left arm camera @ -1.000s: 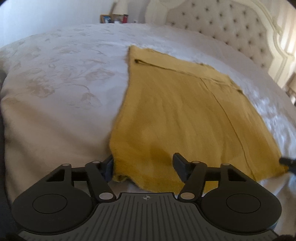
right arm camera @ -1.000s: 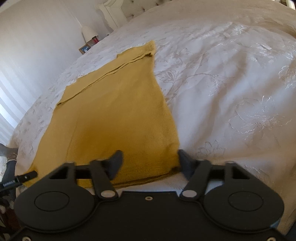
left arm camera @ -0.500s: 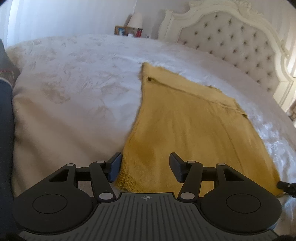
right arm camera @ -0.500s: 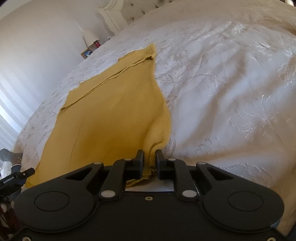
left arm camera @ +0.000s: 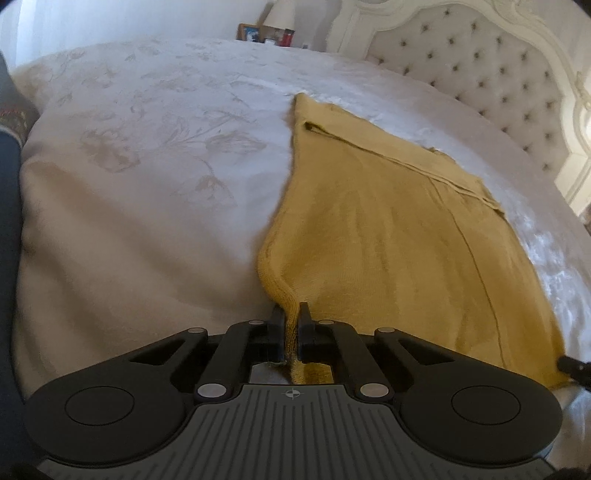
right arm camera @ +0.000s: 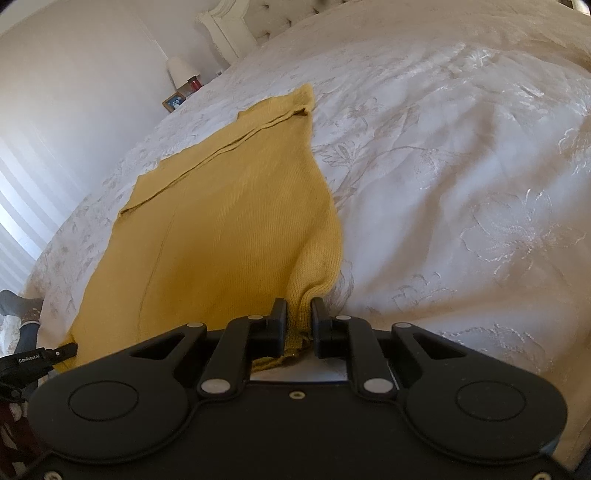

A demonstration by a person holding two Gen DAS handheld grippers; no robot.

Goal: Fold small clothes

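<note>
Counts: you've got one garment, two hand-held grippers, one bed.

One yellow knit garment (left arm camera: 388,236) (right arm camera: 221,229); one left hand-held gripper (left arm camera: 291,328), one right hand-held gripper (right arm camera: 298,325); one bed (left arm camera: 147,166) with one tufted headboard (left arm camera: 480,62); one lamp (left arm camera: 280,14), one picture frame (left arm camera: 249,32), one red can (left arm camera: 288,37).

Bedspread (left arm camera: 147,184) open (headboard (left arm camera: 480,74) beyond)

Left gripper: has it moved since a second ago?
Yes. The left gripper closed its jaws on the near left corner of the yellow garment, bunched up off the bedspread.
</note>
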